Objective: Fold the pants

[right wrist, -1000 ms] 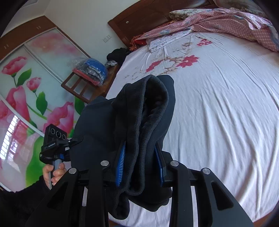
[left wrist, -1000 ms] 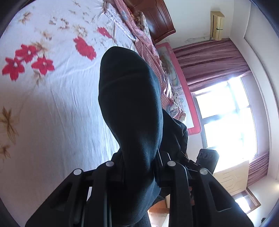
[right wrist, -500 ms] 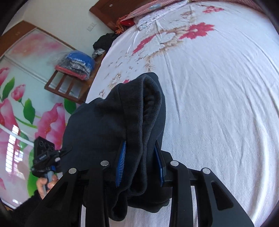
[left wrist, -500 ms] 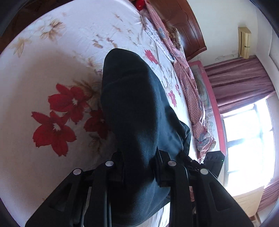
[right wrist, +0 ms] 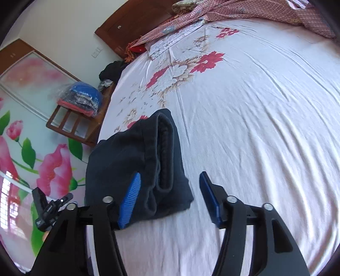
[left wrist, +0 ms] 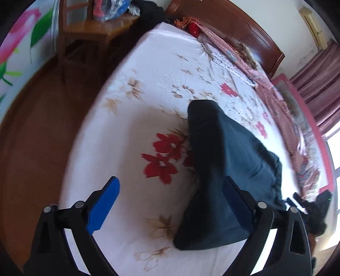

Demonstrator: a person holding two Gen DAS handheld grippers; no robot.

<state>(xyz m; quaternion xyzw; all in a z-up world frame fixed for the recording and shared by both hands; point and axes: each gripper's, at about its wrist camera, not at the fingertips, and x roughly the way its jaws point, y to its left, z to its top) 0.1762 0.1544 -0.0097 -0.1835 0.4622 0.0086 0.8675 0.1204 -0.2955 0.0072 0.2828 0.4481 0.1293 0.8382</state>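
The dark folded pants [left wrist: 225, 152] lie on the white flowered bed sheet [left wrist: 148, 89] near the bed's edge. My left gripper [left wrist: 171, 180] has its jaws opening wide. The cloth leans only on its right pad [left wrist: 233, 201], and the left pad is bare. In the right wrist view the pants [right wrist: 131, 161] show their thick folded waistband. My right gripper [right wrist: 171, 175] is opening too, with the bundle's end between the jaws, resting against the left pad [right wrist: 129, 201] and clear of the right one. Each gripper shows small at the other view's edge.
A wooden chair [left wrist: 89, 31] with bagged clothes [right wrist: 82, 97] stands beside the bed. A pink checked blanket [right wrist: 244, 12] lies along the wooden headboard [left wrist: 233, 23]. A flower-printed wardrobe door [right wrist: 31, 138] is on the left, wooden floor [left wrist: 38, 127] below, and curtains [left wrist: 318, 70] on the right.
Both grippers, shut on the pants before, have opened and let go. The pants now lie on the sheet. The left view has swung towards the chair and the floor.
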